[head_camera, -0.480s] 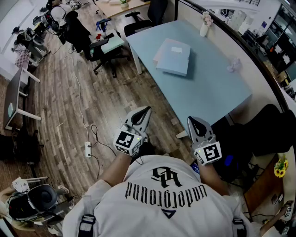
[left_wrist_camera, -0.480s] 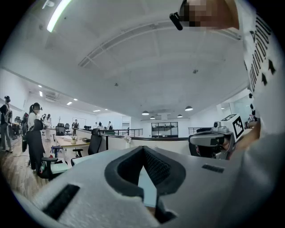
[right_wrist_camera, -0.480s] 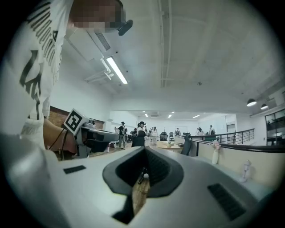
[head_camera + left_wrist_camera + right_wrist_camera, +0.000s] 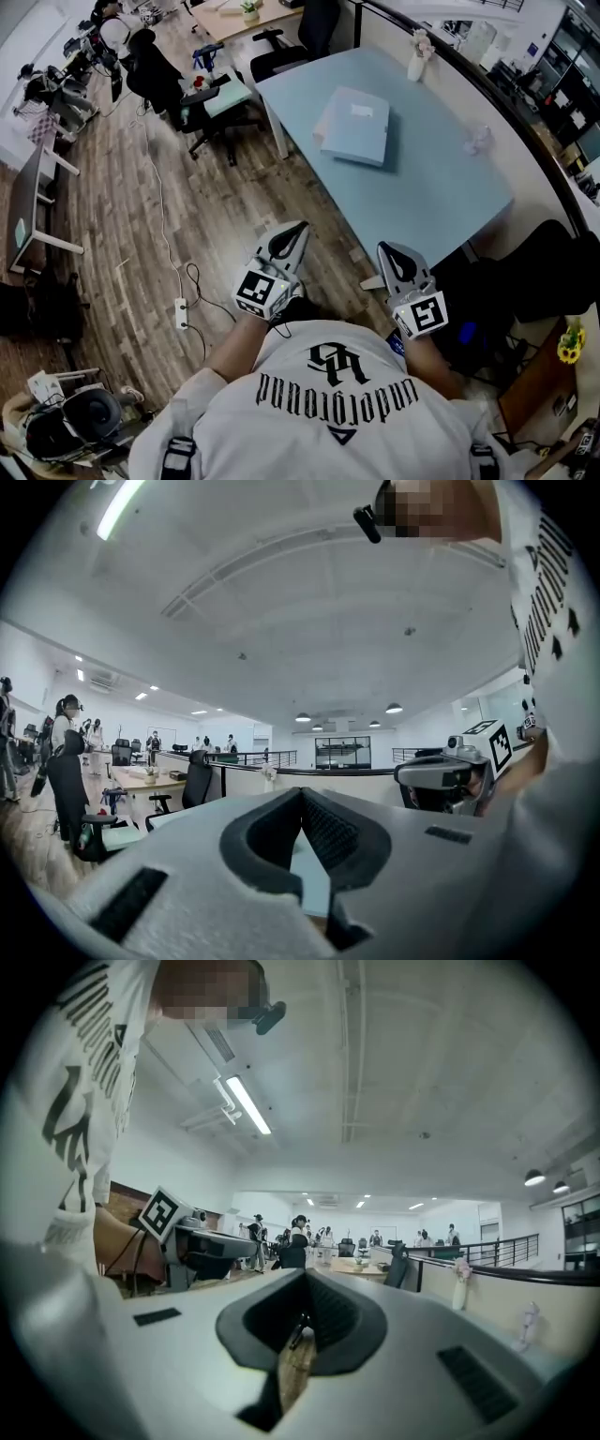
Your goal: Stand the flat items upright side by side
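Observation:
A stack of flat pale blue folders lies on the light blue table, toward its far end. Both grippers hang close to my chest, well short of the stack. My left gripper is shut and empty, over the wooden floor just left of the table's near corner. My right gripper is shut and empty too, beside the table's near edge. In the left gripper view the jaws meet with nothing between them; the right gripper view shows the same. The folders are not seen in either gripper view.
A small white vase stands at the table's far end and a crumpled white thing lies near its right edge. Black office chairs and a cable with a power strip are on the floor to the left.
The view has shifted slightly; both grippers stay shut near my chest, the left one a little lower in frame. The folders have not moved.

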